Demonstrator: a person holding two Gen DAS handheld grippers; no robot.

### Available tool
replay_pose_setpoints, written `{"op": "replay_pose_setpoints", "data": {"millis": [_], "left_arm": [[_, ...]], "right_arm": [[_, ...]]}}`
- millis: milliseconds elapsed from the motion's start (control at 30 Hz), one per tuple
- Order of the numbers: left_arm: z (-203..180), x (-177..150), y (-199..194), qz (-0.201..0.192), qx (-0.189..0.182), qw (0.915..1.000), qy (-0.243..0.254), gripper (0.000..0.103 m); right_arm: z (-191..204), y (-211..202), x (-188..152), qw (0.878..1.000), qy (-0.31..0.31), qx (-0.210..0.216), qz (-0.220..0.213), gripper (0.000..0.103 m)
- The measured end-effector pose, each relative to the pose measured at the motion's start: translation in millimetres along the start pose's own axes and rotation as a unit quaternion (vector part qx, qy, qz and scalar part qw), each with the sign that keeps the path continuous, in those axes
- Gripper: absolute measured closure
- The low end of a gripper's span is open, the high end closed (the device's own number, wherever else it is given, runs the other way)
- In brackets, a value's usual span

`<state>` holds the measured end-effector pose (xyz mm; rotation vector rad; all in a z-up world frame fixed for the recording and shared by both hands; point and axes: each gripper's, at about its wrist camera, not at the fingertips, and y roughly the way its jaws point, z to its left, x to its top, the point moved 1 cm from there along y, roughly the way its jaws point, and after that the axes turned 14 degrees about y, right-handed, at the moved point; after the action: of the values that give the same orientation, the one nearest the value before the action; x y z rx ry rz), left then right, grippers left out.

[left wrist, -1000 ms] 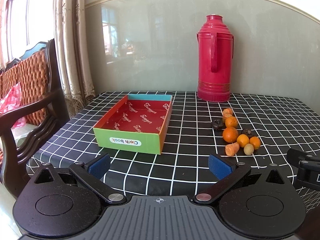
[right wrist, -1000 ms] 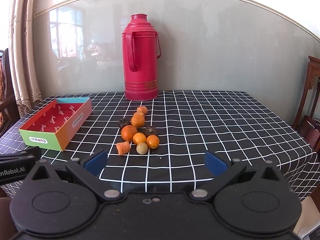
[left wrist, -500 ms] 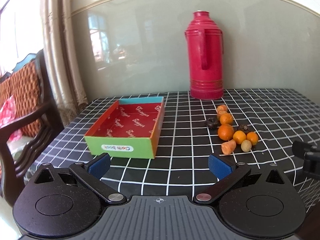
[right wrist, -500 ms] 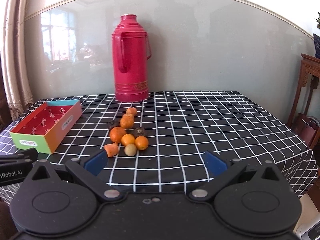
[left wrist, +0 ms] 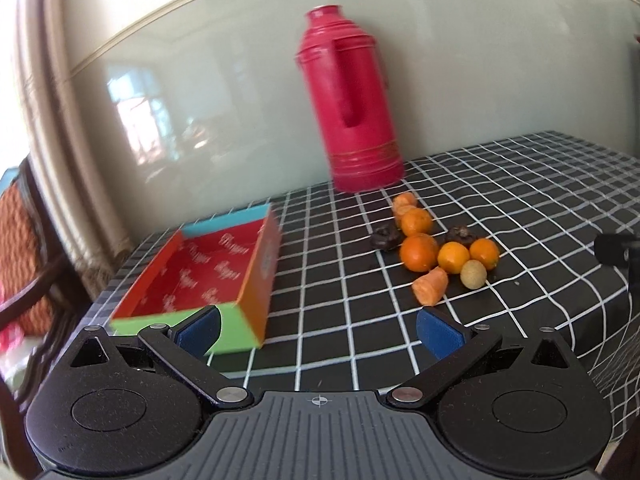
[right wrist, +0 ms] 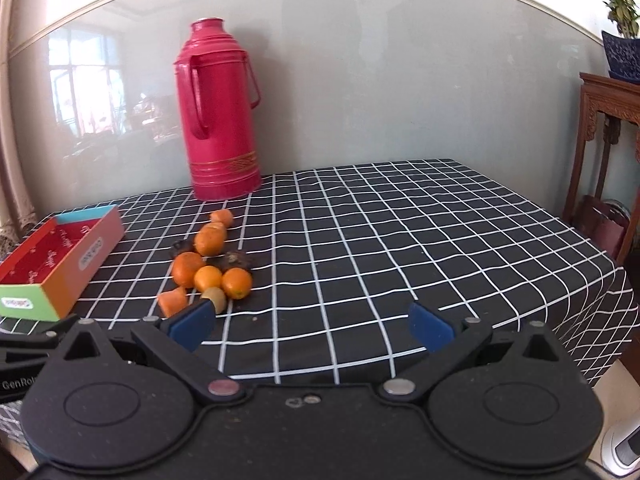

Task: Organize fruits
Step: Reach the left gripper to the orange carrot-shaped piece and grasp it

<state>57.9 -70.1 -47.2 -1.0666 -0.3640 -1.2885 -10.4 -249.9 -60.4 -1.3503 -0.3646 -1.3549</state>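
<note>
Left wrist view, left to right: cardboard tray (left wrist: pixel 208 268) sits lower left on the table (left wrist: pixel 540 184), empty, now larger in frame and partly behind the left gripper (left wrist: pixel 318 330); jaws wide apart, nothing between them; red thermos (left wrist: pixel 352 100) upper centre; fruit cluster (left wrist: pixel 436 248) right of centre, all loose on the cloth, well apart from the tray. Frame is tilted and blurred versus half a second ago; left gripper has swung closer to the table.

Right wrist view: tray at left edge; fruit cluster (right wrist: pixel 212 264) left of centre; right gripper (right wrist: pixel 312 326) has closed in, jaws apart and empty, left pad just in front of the small greenish fruit (right wrist: pixel 216 298) in frame.

Likely reading: approach phase, first pick not yet made; nothing is in the tray.
</note>
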Motion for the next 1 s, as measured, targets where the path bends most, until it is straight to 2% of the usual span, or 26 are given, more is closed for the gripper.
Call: {"op": "replay_pose_setpoints", "data": {"millis": [400,467,500,700,767,800,1000], "left_arm": [[-34,17,60,-0.024,-0.066,0.9957,0.061,0.001],[-36,17,66,-0.029,-0.080,0.9944,0.064,0.011],[-38,18,71,-0.028,-0.089,0.9933,0.067,0.021],[-47,19,88,-0.024,-0.122,0.9897,0.071,0.028],[-51,18,92,-0.022,-0.136,0.9876,0.075,0.034],[-53,18,95,-0.018,-0.144,0.9865,0.076,0.042],[-51,19,101,-0.020,-0.170,0.9837,0.056,0.061]], "right_arm": [[-16,43,1,0.999,0.027,-0.010,-0.025,0.006],[-18,47,1,0.999,0.029,-0.012,-0.037,0.006],[-19,48,2,0.999,0.031,-0.011,-0.042,0.006],[-22,52,-2,0.997,0.039,-0.013,-0.067,0.006],[-23,55,-2,0.996,0.040,-0.017,-0.072,0.006],[-23,57,-2,0.996,0.042,-0.017,-0.071,0.006],[-27,64,-4,0.997,0.048,-0.018,-0.062,0.006]]}}
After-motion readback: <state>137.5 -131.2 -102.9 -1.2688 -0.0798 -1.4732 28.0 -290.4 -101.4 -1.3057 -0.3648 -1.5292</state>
